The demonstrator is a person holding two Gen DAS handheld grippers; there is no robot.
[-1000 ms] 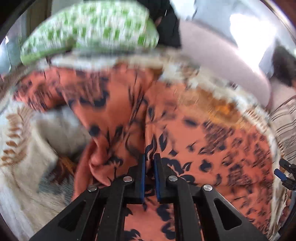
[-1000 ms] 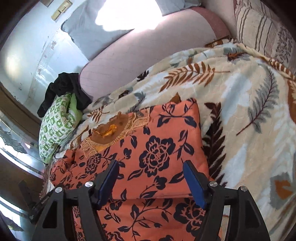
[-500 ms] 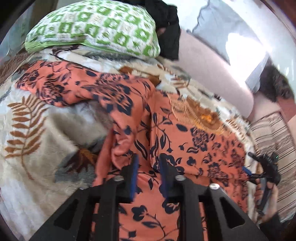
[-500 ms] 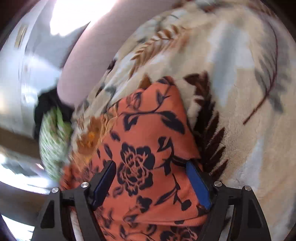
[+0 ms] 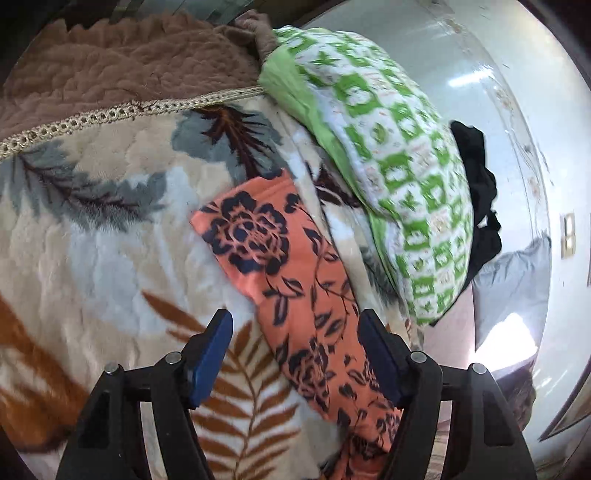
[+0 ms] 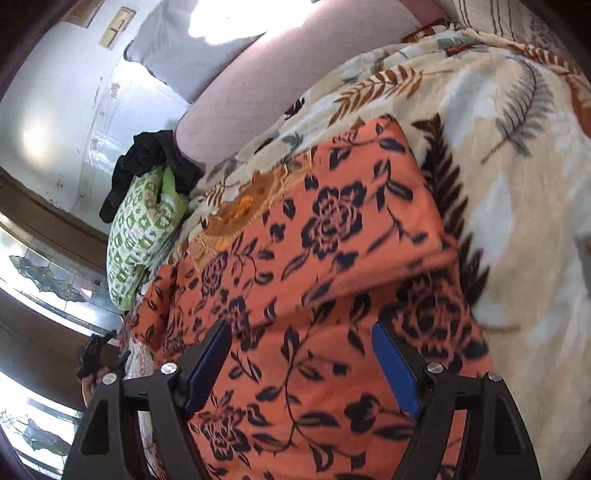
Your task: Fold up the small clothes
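Observation:
An orange garment with dark blue flowers lies flat on the leaf-patterned blanket, one side folded over. Its sleeve stretches out on the blanket in the left wrist view. My left gripper is open and empty, its blue pads either side of the sleeve and above it. My right gripper is open and empty over the garment's body. The left gripper also shows small at the left edge of the right wrist view.
A green and white pillow lies by the sleeve end, with black clothing behind it. A brown fuzzy blanket lies at the far side. A pink headboard and a striped cushion border the bed.
My left gripper has let go of the garment, opened wide and swung over to the sleeve. My right gripper stays open and has shifted slightly over the garment's body.

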